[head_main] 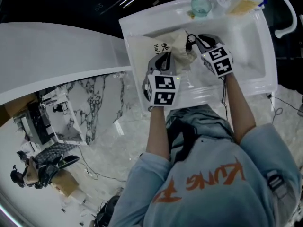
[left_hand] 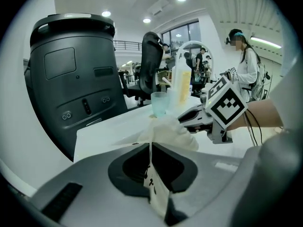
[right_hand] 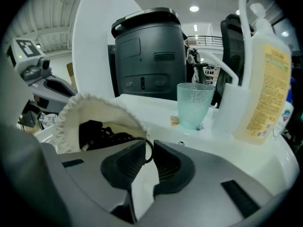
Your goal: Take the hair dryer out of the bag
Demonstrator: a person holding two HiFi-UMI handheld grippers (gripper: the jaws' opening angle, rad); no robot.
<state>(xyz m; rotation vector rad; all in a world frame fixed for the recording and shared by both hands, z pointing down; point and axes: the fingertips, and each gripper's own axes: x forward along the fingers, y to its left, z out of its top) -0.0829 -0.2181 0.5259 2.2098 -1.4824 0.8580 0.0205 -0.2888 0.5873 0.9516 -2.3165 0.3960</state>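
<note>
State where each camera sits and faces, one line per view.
Head view: on the person's head, looking down at the sink and bag; arms, torso, left gripper, right gripper show.
Left gripper view: on the left gripper, looking along its jaws, shut on the bag, towards the cup; right gripper and arm show.
Right gripper view: on the right gripper, looking along its jaws into the bag's mouth; left gripper shows.
Shared: bag in all; cup, bottle in both gripper views.

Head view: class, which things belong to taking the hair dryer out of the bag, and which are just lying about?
In the job: cream cloth bag, black hair dryer inside it, left hand-held gripper, right hand-held gripper, both pinching the bag's cloth.
Lying about: pale green plastic cup, yellow-labelled plastic bottle, dark grey bin.
</note>
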